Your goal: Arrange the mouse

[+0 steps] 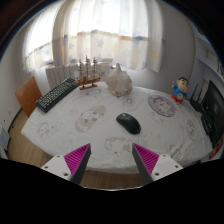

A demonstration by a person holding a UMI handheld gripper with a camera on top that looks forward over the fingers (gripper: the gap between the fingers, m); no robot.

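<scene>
Gripper: the gripper (111,160) hangs above the near edge of the table, its two fingers spread wide apart with nothing between them — the pink pads (78,157) face each other across bare cloth.

Mouse: the black mouse (128,123) lies flat on the table, beyond the fingers and well apart from them, a little nearer the right finger's side than the left. Nothing touches it.

Table: the table (70,135) wears a pale cloth printed with faint round patterns; the mouse sits about at its middle.

Keyboard: a dark keyboard (57,94) lies at a slant far to the left of the mouse, toward the back edge of the table.

Rack: a small wooden rack (89,76) stands behind the mouse and to its left, just beside the far end of the keyboard.

Pale object: something whitish and lumpy (119,82) sits straight behind the mouse — I cannot tell what it is.

Plate: a round patterned plate (161,104) lies to the right of the mouse, a little farther back.

Figure: a small red-and-blue toy figure (180,91) stands beyond the plate, far right of the mouse.

Curtains: light curtains (100,35) hang over the window behind everything.
</scene>
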